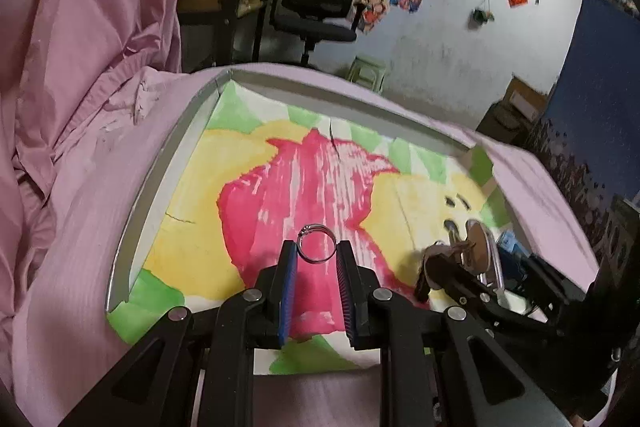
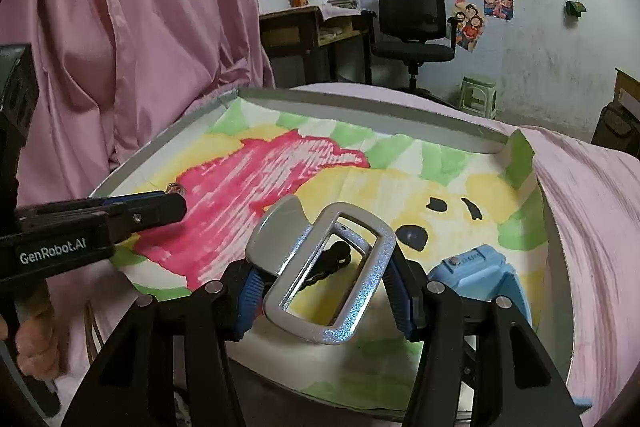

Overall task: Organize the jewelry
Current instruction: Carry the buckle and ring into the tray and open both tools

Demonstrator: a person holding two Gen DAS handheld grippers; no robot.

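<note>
Mid-sort: left gripper [image 1: 317, 247] pinching a silver ring [image 1: 316, 243], right gripper [image 2: 320, 279] clamping a glittery buckle [image 2: 332, 275]; blue watch [image 2: 488, 267] and black clip [image 2: 332, 259] still lying in tray [image 2: 360, 99].

Your left gripper [image 1: 317, 251]: matte black frame, angular link arms with triangular cut-outs, round silver pivot screws at each joint. Blue ribbed pads [image 1: 289, 291] line the inner faces of the jaws. From the right wrist view its side shows a white "GenRobot.AI" marking [image 2: 53, 251] on a black body, one small silver screw near the tip, and a dark boxy housing above the handle. Your hand [image 2: 34, 343] wraps the handle at the lower left edge of that view; no sleeve visible. Your right gripper [image 2: 324, 291]: same black linkage, same silver pivot screws, same blue ribbed pads [image 2: 250, 293], triangular cut-outs in both arms.
</note>
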